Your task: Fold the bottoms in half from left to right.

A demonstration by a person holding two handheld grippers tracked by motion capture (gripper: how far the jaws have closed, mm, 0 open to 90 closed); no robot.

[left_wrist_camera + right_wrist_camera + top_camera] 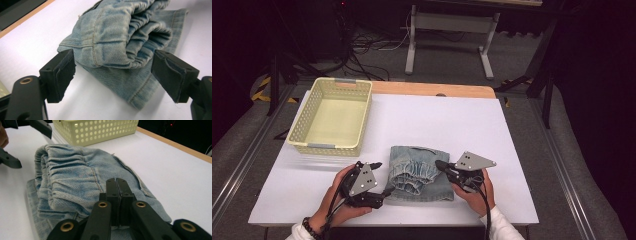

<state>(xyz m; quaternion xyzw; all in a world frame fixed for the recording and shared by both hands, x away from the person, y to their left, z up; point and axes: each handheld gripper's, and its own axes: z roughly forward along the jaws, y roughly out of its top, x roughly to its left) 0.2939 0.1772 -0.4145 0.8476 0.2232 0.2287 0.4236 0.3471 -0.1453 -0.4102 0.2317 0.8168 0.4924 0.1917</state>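
Here, my left fingers (112,75) stand released, spread wide, with the folded corner of the denim garment (125,42) lying between them; the left pad sits just at the cloth's edge, and the right pad hangs beside the bunched waistband without pressing it. My right fingers (117,185) are clenched flat against each other, nothing pinched between them, their tips resting over the near side of the same garment.

The garment (421,172) lies folded on the white table (452,120) directly between my two sets of fingers, its gathered elastic band turned toward my left fingers (384,191) and a flat lower layer sticking out beneath the fold. From my right fingers (441,164) the pocket seam runs away over the top of the fold.

Nothing stands between either set of fingers and the cloth. Beyond my left fingers, farther along the table and well apart from the garment, stands a pale yellow perforated basket (307,117); its inside shows bare plastic. Seen along my right fingers, the basket (100,130) rises past the far end of the garment.

Past the table's wooden far edge (432,89) lie a dark floor with tangled cables (362,50) and the grey legs of a stand (447,40).
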